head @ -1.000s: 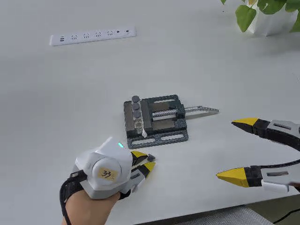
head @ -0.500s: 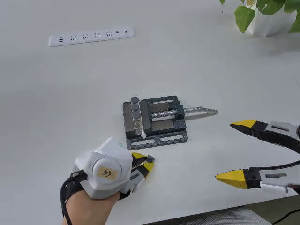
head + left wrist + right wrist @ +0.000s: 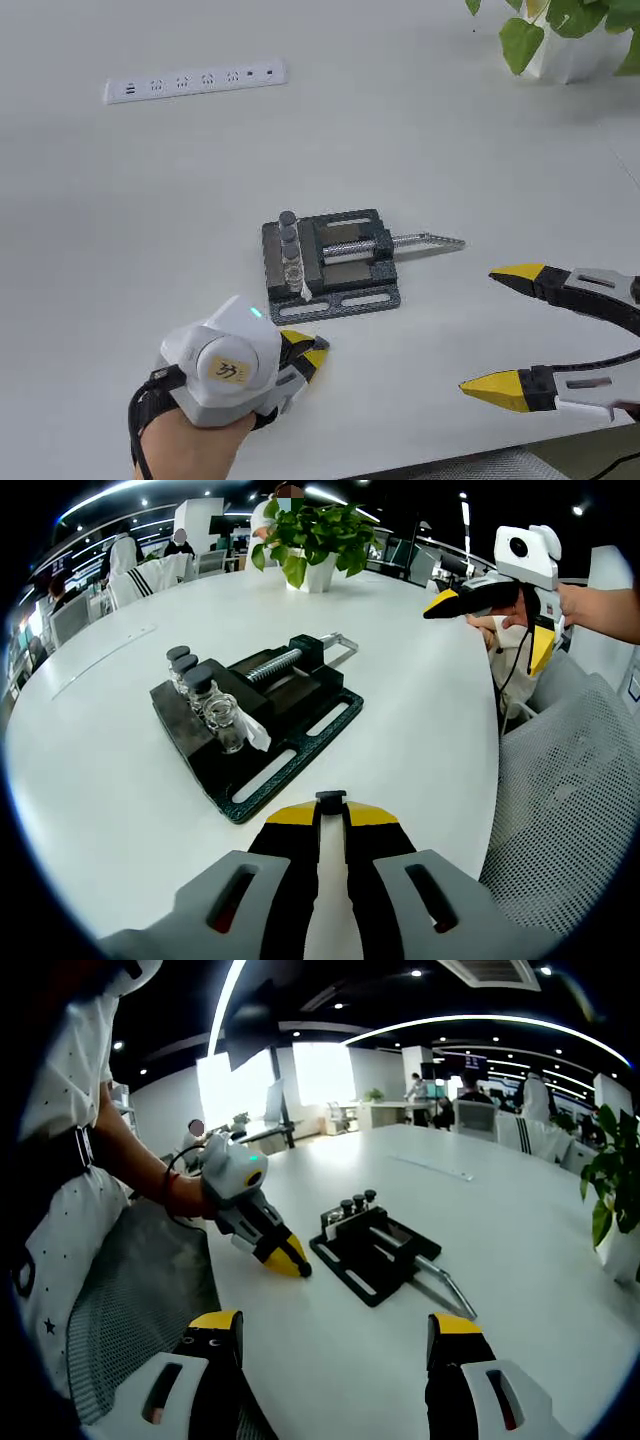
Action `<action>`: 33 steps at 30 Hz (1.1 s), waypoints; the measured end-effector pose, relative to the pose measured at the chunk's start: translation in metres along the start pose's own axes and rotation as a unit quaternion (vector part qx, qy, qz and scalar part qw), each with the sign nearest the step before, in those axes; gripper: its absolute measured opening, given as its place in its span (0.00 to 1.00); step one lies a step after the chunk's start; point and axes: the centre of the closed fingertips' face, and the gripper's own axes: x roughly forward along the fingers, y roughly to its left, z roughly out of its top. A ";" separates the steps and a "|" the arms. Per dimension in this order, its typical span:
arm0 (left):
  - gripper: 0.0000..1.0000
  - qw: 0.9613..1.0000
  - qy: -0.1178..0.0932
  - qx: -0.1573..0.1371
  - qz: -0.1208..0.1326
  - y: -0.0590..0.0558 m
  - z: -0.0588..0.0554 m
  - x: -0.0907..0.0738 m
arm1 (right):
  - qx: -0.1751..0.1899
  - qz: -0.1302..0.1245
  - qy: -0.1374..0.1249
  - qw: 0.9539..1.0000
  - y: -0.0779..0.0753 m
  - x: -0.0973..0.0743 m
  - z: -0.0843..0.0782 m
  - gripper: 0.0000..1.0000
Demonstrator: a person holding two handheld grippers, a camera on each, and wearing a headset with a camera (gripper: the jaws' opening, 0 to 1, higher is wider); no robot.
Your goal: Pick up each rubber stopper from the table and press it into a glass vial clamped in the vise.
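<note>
The left gripper pinches a small dark rubber stopper, jaws narrow. The vise sits at its 1 o'clock. The right gripper, at 3 o'clock, gapes wide.

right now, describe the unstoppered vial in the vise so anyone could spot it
Find the dark vise midway across the white table; vials stand in a row at its end away from the screw. The bare vial is at the row's near end: clear, with no dark stopper, unlike the three capped vials behind it.
</note>
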 end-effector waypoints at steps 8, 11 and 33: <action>0.04 1.000 0.003 0.010 -0.010 -0.002 0.000 0.000 | -0.002 0.009 0.008 1.000 0.003 0.005 -0.005 0.73; 0.04 1.000 -0.009 0.013 -0.020 -0.005 0.003 -0.002 | -0.003 0.013 0.010 1.000 0.005 0.006 -0.006 0.73; 0.04 0.990 -0.108 0.043 -0.080 -0.019 0.066 -0.061 | -0.030 0.037 -0.009 0.999 0.022 0.009 0.039 0.71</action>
